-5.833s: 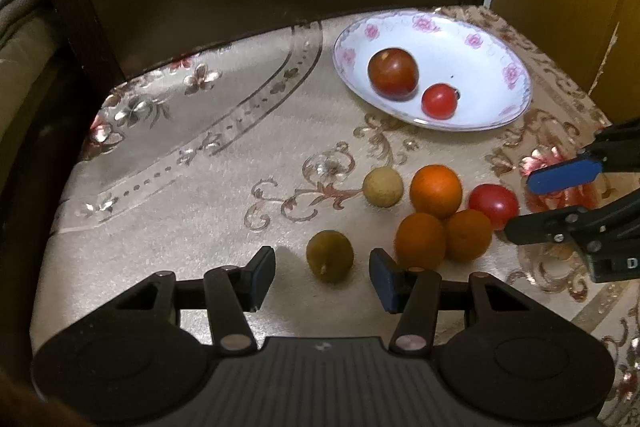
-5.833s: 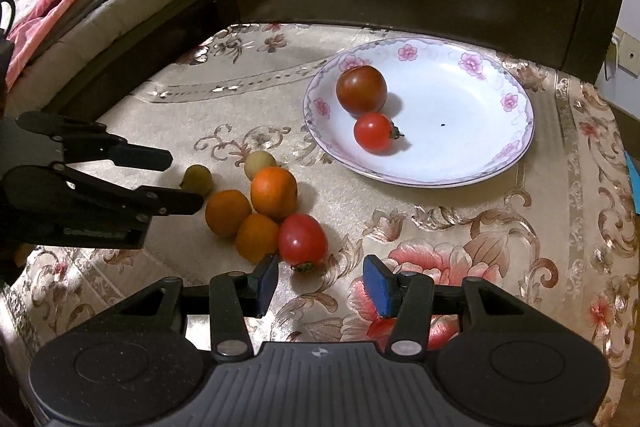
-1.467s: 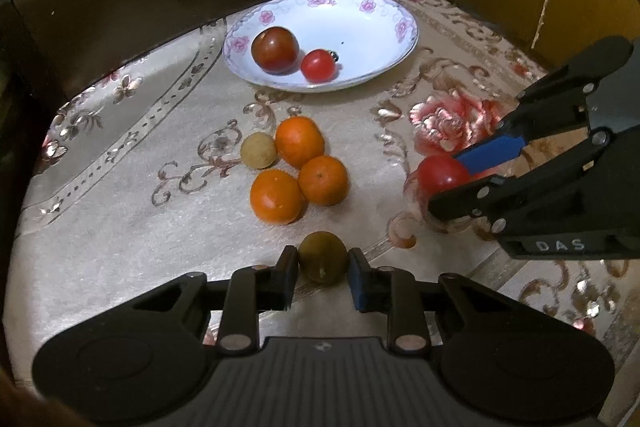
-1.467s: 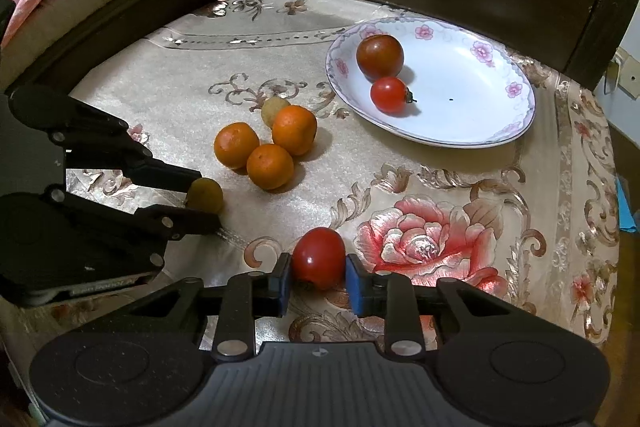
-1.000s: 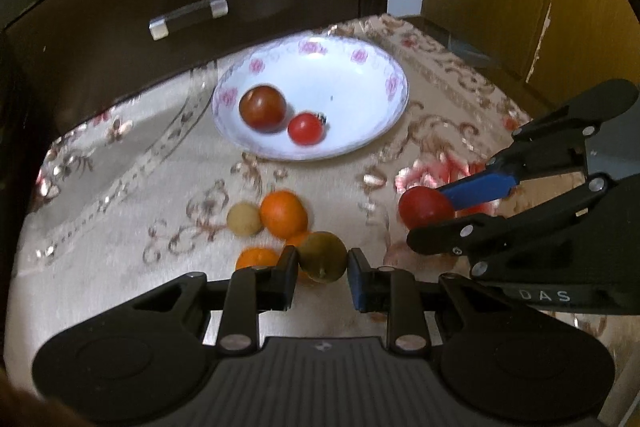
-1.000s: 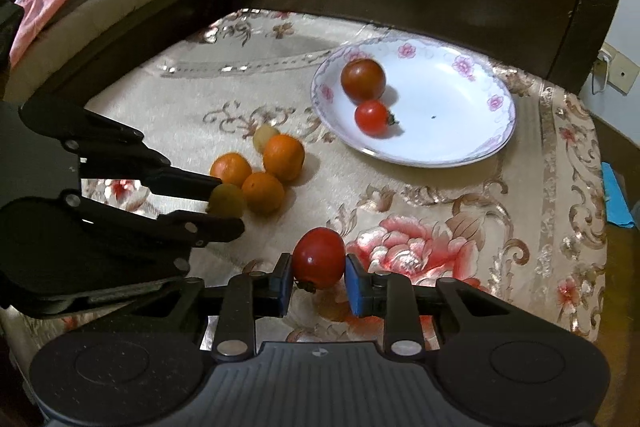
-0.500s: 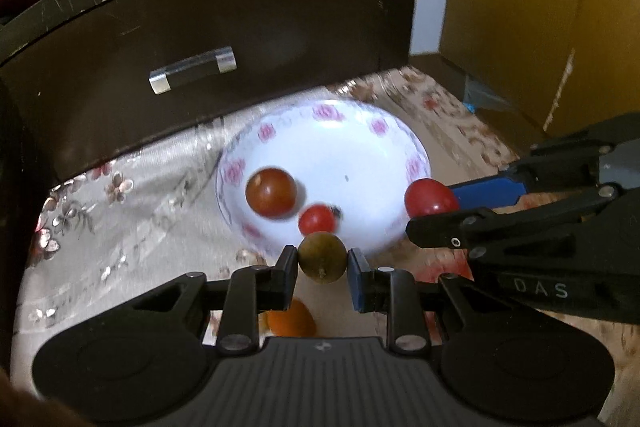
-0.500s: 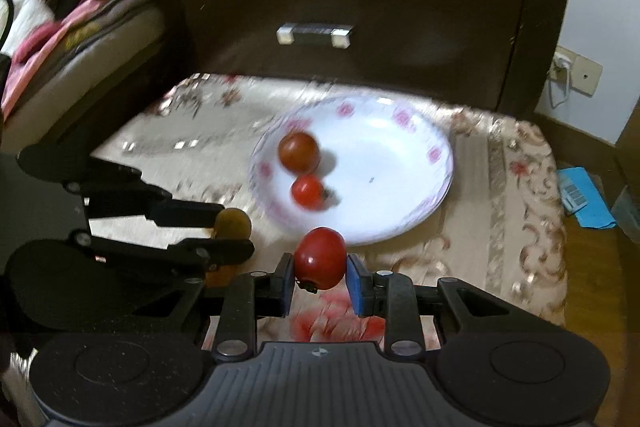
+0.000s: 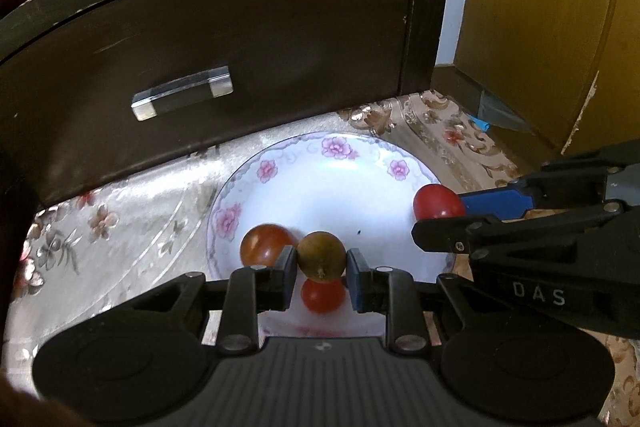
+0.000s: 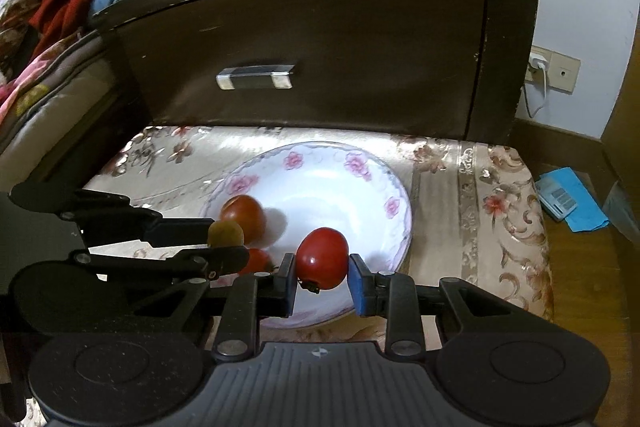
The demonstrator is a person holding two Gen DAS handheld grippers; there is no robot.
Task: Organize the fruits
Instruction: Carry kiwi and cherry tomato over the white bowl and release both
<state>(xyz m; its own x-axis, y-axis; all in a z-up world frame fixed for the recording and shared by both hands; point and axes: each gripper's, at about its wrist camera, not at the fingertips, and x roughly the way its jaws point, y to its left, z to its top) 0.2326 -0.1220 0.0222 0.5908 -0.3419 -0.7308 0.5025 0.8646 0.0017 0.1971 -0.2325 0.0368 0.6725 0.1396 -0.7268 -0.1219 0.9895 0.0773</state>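
Left wrist view: the left claw [image 9: 321, 263] is pinching an olive-brown fruit [image 9: 321, 256] and the right claw [image 10: 321, 277] a red tomato [image 10: 322, 258], both hovering over the floral plate [image 9: 332, 151] for dropping beside two tomatoes.

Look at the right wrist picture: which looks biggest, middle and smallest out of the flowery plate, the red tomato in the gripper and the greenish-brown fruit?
1. flowery plate
2. red tomato, pinched in the right gripper; it sits nearest the camera, so it may look bigger than it is
3. greenish-brown fruit, pinched in the left gripper
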